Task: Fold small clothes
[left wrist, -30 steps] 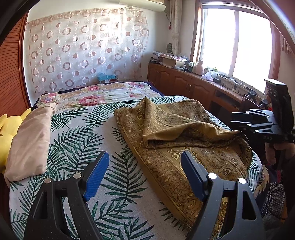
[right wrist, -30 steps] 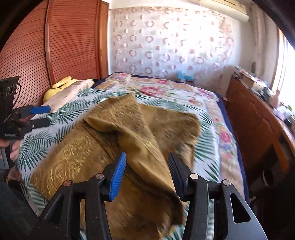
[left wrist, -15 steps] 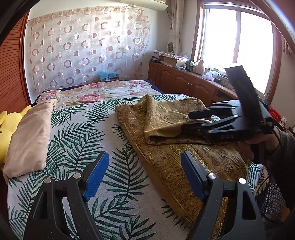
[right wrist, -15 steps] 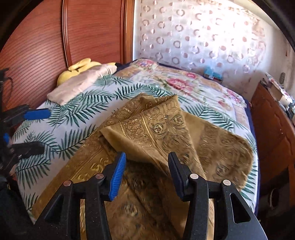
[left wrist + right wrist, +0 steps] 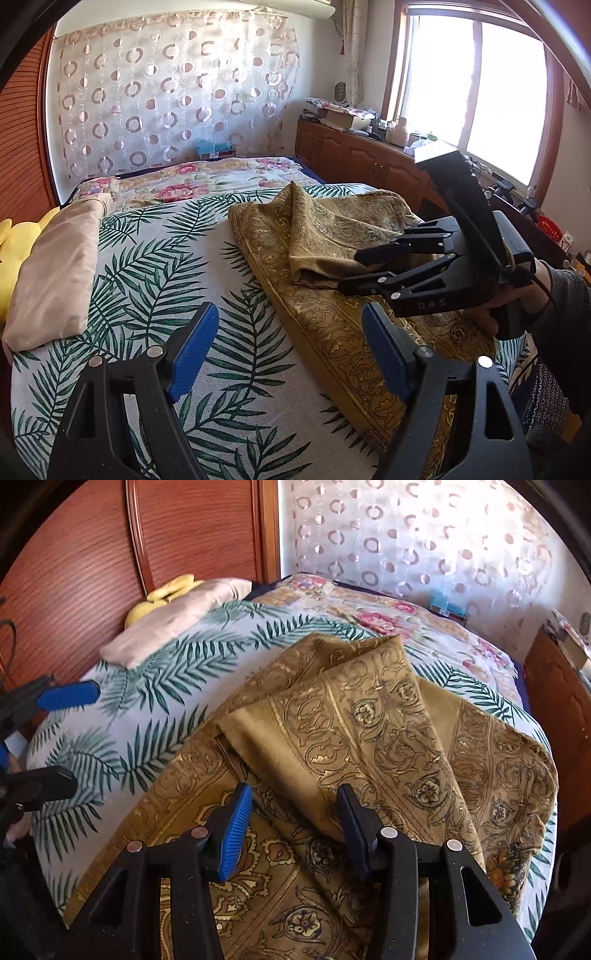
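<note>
A golden-brown patterned cloth (image 5: 332, 236) lies spread on the bed, with one flap folded over its middle (image 5: 332, 731). My left gripper (image 5: 288, 354) is open and empty above the leaf-print sheet, left of the cloth's near edge. My right gripper (image 5: 293, 823) is open and empty, low over the cloth, close to the flap's near edge. In the left wrist view the right gripper (image 5: 351, 271) hovers over the cloth's right part, held by a hand. The left gripper's fingers (image 5: 66, 696) show at the left edge of the right wrist view.
The bed has a leaf-print sheet (image 5: 155, 266) and a floral cover (image 5: 192, 181) at the far end. A beige pillow (image 5: 59, 266) and a yellow plush (image 5: 14, 254) lie by the wooden headboard (image 5: 92, 561). A cluttered wooden cabinet (image 5: 362, 155) runs under the window.
The right gripper has moved in over the cloth and lower, nearer the folded flap. The left gripper has stayed almost still. The cloth lies as before.
</note>
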A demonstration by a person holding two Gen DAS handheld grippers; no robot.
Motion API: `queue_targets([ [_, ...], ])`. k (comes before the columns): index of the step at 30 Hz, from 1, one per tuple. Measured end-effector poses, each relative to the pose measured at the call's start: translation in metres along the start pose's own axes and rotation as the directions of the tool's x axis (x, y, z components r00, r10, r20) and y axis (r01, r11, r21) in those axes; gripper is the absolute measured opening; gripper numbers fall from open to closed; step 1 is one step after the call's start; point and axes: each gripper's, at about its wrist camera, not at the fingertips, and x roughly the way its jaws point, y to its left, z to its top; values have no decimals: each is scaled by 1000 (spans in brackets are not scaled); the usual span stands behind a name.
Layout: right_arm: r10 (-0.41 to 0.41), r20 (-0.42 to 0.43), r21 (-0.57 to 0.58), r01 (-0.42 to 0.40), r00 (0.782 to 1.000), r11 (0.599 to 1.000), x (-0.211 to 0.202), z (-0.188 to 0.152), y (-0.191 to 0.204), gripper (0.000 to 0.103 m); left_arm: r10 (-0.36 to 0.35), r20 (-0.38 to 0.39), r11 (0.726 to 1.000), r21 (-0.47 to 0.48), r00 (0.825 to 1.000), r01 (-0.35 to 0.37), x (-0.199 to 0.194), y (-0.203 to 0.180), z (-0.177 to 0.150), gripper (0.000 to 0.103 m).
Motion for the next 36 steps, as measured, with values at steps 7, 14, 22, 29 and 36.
queue_targets([
  [7,-9,0,-42,9,1000,999,6,0,8,49,-3,-2,1000,-3,1000,3,0,1,0,81],
  [14,3,-3,-64,-3,1000,998,8,-3,10,48,-6,-6,1000,1,1000,6,1,-1,-1,81],
  [22,-58,56,-66,61,997,996,-6,0,1,4,3,4,1000,-13,1000,-3,3,1,-3,81],
  [29,-212,138,28,210,967,977,-41,18,-45,4,-3,-6,1000,-7,1000,3,5,-2,-2,81],
  [36,-463,78,257,431,883,865,-52,25,-132,4,-6,-15,1000,-2,1000,6,8,-3,-2,81],
])
